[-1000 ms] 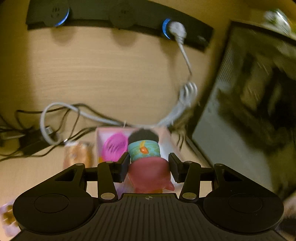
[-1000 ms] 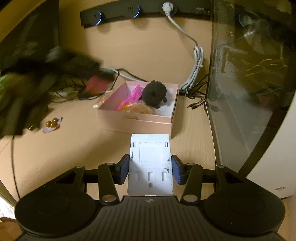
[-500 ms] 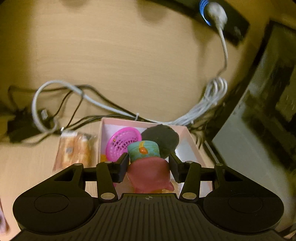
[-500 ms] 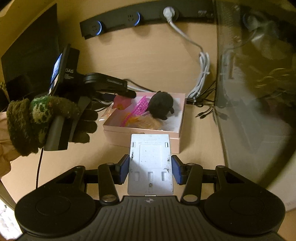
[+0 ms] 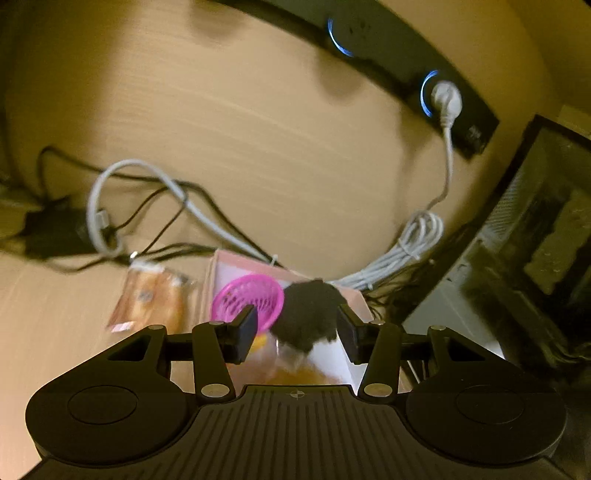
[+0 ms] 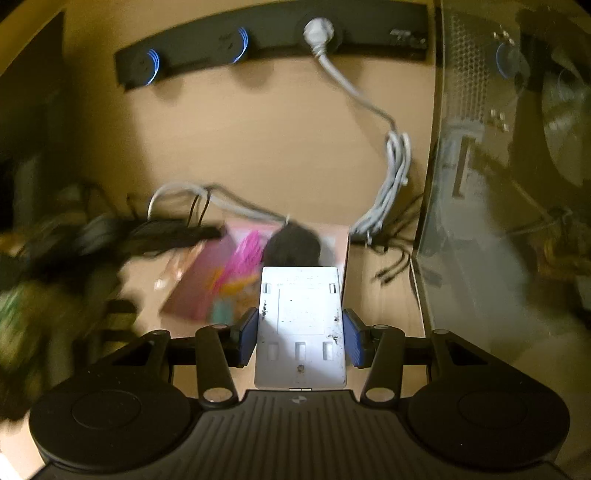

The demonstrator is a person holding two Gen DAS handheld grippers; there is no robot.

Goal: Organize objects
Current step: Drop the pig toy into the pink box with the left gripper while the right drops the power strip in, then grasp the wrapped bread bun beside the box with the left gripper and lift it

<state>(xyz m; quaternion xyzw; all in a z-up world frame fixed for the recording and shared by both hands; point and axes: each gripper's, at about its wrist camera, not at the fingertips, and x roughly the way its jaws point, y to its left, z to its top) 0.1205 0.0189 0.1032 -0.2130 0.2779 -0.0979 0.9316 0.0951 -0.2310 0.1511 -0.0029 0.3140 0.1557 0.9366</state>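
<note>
Wooden desk (image 5: 240, 122) carries a pink box (image 5: 354, 295) below a black power strip (image 6: 273, 33) whose lettering is too blurred to read. Left gripper (image 5: 297, 326) hangs parted and empty over the box; right gripper (image 6: 300, 338) clamps a white, speckled plate (image 6: 300, 325) just before it.

The pink box (image 5: 221, 266) sits open on the wooden desk, and everything else is placed by it. Inside it, a magenta mesh basket (image 5: 248, 301) leans tilted near the box's far left corner, with a black fuzzy lump (image 5: 310, 314) just to its right, touching it. Orange, blurred wrapped items lie nearer in the box. A clear packet of brown snacks (image 5: 157, 299) lies flat on the desk just left of the box. A flat white plate (image 6: 301, 325) with slots hangs over the box's near right edge.
</note>
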